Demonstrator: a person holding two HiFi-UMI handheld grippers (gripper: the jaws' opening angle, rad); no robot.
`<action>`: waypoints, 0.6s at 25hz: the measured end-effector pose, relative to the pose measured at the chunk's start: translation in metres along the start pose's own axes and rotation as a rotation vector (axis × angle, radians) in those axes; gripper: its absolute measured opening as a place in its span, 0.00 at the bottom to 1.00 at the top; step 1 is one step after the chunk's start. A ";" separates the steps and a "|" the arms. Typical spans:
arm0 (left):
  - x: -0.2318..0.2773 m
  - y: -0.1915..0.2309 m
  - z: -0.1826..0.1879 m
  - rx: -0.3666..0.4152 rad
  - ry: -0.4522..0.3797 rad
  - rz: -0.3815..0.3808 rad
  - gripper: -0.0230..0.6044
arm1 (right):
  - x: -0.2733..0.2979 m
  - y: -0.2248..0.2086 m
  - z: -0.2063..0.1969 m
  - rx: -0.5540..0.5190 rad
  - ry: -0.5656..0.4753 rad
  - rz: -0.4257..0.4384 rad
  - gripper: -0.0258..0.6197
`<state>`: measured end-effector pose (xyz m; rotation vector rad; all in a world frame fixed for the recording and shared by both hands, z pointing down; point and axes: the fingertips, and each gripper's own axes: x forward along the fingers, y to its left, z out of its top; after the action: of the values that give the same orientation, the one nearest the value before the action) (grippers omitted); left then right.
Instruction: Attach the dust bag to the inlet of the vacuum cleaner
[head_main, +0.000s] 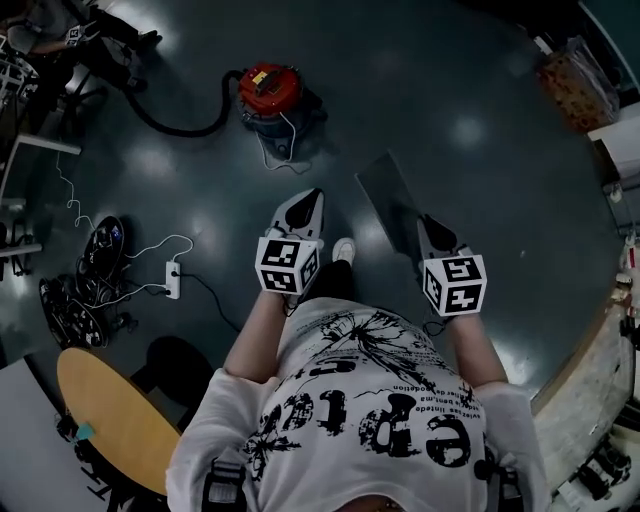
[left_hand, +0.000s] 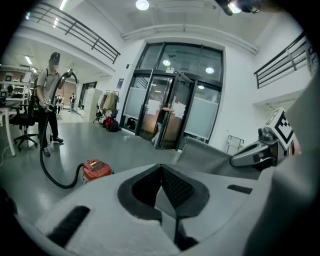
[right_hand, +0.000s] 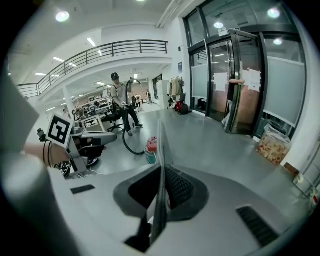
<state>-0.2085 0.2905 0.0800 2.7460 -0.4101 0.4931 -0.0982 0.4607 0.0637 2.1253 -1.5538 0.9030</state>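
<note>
A glossy grey floor (head_main: 480, 90) is lit by ceiling lamps (left_hand: 142, 5). Glass doors (left_hand: 172, 112) are framed in dark metal; a railed balcony (right_hand: 115, 48) is seen above what may be desks (right_hand: 92, 109).

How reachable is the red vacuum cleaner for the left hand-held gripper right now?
Probably not from here. The left hand-held gripper is well short of the vacuum cleaner, with only floor between them. Nothing stands in the way, so stepping closer should do it.
</note>
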 end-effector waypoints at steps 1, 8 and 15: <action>0.012 0.010 0.008 -0.003 0.001 0.006 0.04 | 0.012 -0.007 0.014 -0.013 0.000 0.003 0.08; 0.066 0.064 0.055 -0.032 -0.024 0.086 0.04 | 0.087 -0.041 0.091 -0.086 0.001 0.045 0.08; 0.102 0.097 0.077 -0.061 -0.051 0.227 0.04 | 0.159 -0.065 0.146 -0.171 -0.005 0.184 0.08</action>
<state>-0.1269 0.1525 0.0755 2.6714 -0.7432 0.4572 0.0344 0.2791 0.0695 1.8929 -1.7835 0.7905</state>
